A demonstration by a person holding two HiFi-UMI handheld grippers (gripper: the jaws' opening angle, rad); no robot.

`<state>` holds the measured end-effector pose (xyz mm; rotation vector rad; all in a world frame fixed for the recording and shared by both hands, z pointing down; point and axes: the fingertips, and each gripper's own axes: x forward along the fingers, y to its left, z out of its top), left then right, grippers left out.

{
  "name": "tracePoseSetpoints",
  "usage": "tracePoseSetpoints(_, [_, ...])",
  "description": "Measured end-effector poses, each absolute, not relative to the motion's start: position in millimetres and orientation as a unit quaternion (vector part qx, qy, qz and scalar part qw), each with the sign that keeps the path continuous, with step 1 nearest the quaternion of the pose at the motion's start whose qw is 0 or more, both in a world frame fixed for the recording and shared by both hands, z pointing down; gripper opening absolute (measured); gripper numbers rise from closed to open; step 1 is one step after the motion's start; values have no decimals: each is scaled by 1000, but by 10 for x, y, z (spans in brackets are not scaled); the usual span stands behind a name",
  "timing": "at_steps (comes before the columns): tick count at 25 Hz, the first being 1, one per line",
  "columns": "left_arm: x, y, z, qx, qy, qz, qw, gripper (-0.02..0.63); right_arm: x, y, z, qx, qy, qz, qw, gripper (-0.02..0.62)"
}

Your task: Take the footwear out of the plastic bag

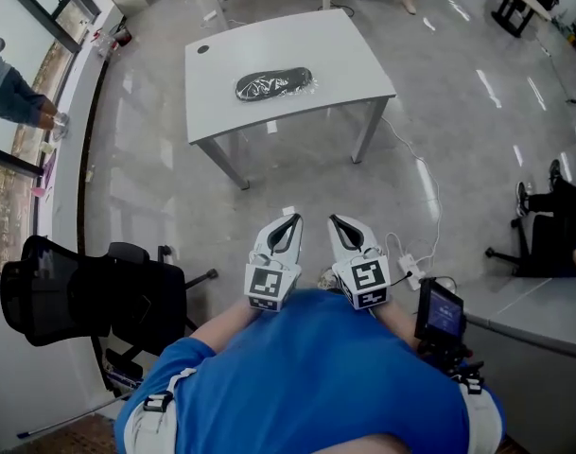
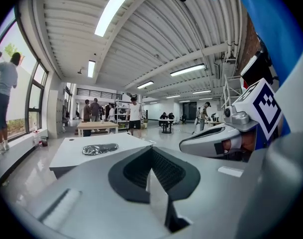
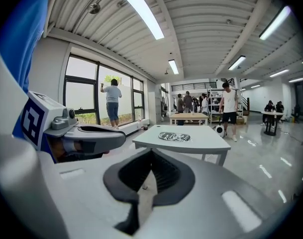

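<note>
While both tools were held close against the operator's blue shirt (image 1: 306, 367), the left gripper (image 1: 289, 223) was found fully closed, its jaws meeting tip to tip with nothing between them. The right gripper (image 1: 337, 223) sat just beside it in the same condition: jaws together, holding nothing. Both pointed toward the white table (image 1: 335, 45), which stood well apart from them across bare grey floor. The plastic bag (image 1: 273, 84) lay flat near the middle of the tabletop, a dark piece of footwear (image 1: 259, 87) visible through the crinkled film, wholly inside it. Neither gripper was in contact with bag or table. A black office chair (image 1: 89, 296) stood to the operator's left.
</note>
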<state>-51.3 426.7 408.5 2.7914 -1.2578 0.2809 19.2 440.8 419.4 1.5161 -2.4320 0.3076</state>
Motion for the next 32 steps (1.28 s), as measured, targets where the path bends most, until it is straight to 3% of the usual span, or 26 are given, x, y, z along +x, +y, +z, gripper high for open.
tracePoseSetpoints(32, [-1455, 3034, 4277, 900, -425, 83, 52, 0, -643, 3092, 4290, 511, -841, 98, 149, 3])
